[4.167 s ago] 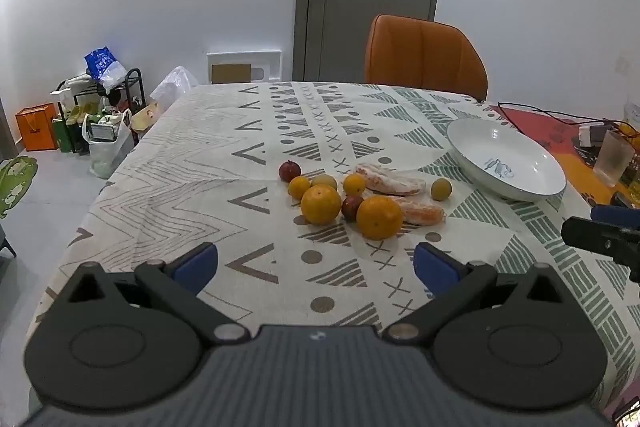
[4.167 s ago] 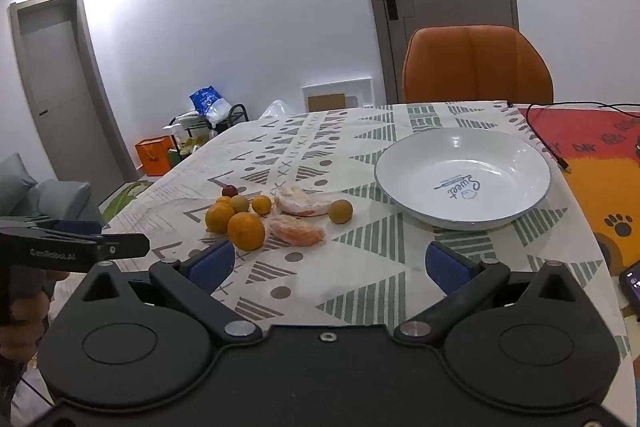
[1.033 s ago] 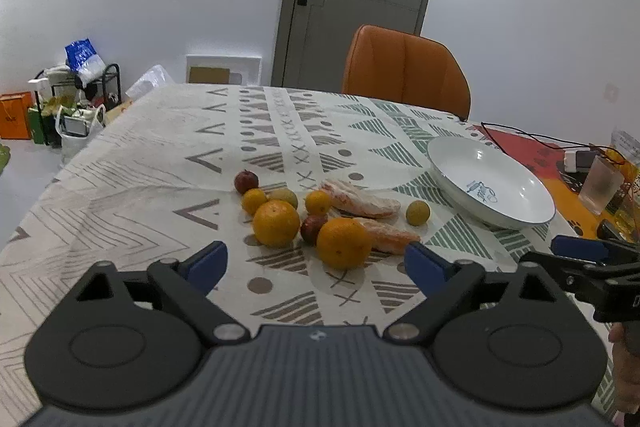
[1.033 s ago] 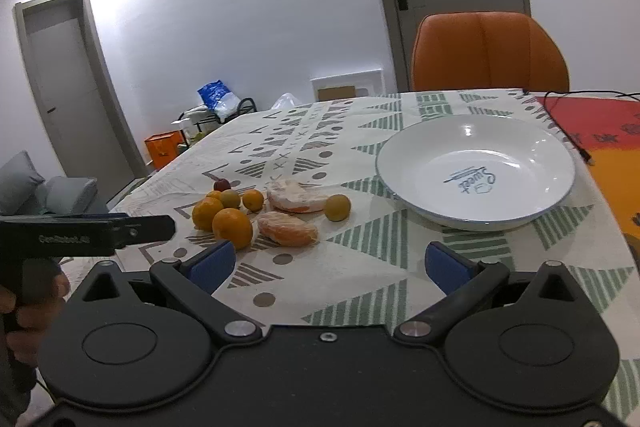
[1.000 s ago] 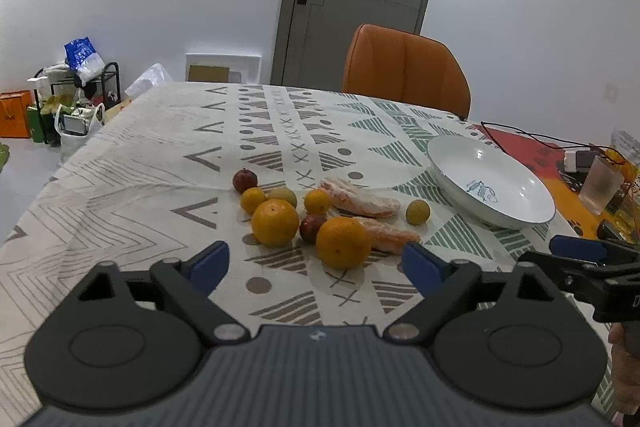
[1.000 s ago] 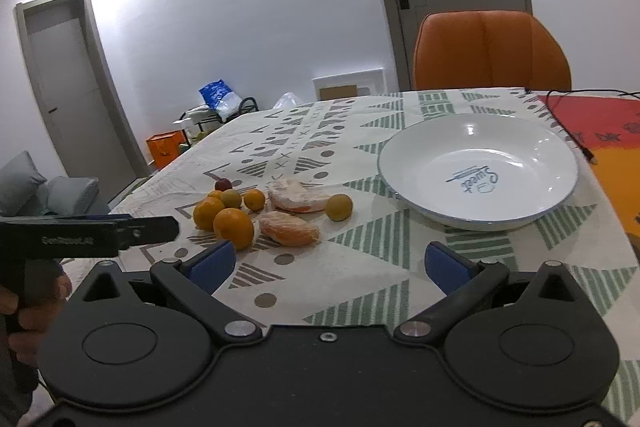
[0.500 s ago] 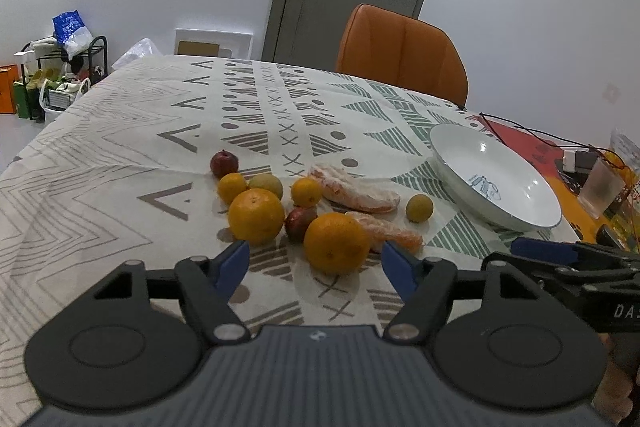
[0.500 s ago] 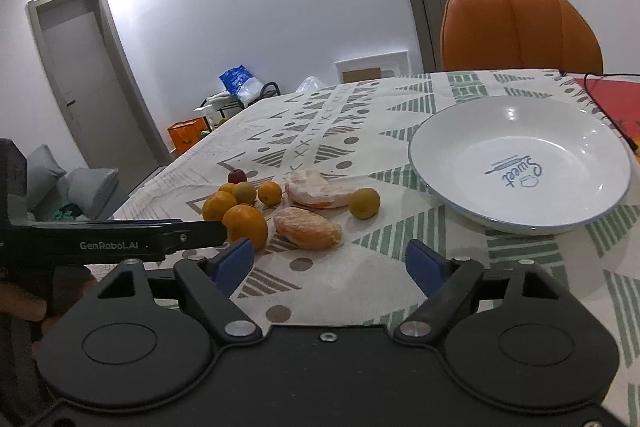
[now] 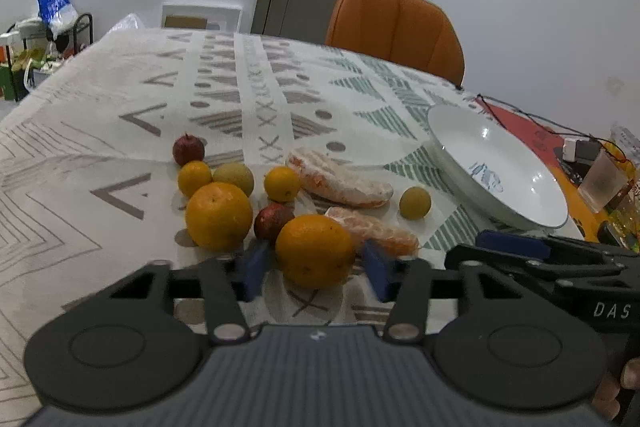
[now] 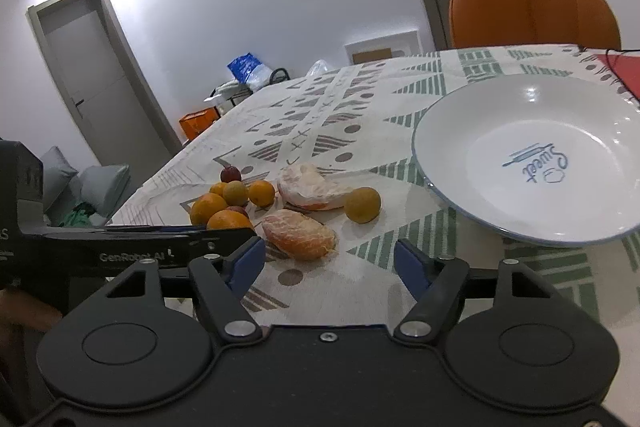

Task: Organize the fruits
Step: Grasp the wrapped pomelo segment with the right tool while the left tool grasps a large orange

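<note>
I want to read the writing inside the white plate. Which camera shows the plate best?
The right wrist view: the plate fills its right side and the blue word "Sweet" reads clearly. The left wrist view shows the plate farther off, at a shallow angle, its print only a small blue smudge.

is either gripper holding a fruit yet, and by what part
Nothing is held. The left gripper has its jaws open on either side of the near orange, not touching it. The right gripper is open over bare cloth.
</note>
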A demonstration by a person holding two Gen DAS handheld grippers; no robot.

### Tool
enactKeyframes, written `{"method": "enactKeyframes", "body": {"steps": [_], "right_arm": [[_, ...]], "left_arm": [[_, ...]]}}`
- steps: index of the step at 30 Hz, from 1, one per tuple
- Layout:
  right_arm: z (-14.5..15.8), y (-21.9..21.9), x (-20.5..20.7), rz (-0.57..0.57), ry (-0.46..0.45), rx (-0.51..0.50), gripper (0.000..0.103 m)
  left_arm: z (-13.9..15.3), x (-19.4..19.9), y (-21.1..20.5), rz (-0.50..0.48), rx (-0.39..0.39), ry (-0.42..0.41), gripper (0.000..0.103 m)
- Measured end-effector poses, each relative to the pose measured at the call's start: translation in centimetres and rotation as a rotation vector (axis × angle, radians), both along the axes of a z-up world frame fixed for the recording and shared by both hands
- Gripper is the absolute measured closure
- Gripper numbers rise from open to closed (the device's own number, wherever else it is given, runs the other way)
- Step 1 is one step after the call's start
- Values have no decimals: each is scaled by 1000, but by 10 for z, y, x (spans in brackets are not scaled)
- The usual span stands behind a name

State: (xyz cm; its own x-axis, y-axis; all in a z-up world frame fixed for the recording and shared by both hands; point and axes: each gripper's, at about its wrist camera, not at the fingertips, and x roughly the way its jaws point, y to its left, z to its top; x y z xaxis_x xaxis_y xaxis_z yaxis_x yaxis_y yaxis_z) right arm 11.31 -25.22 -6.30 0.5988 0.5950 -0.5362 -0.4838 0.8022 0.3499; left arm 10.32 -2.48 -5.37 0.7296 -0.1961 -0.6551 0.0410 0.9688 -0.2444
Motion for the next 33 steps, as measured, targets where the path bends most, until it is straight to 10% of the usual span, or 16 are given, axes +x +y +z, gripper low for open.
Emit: {"method": "enactKeyframes", "body": {"steps": [22, 33], "right_arm": [[1, 43, 24, 269, 108, -18, 48], [1, 67, 34, 232, 40, -128, 47]], "left_arm": [[13, -29, 27, 107, 33, -70, 62], [9, -41, 28, 124, 70, -88, 62]]}}
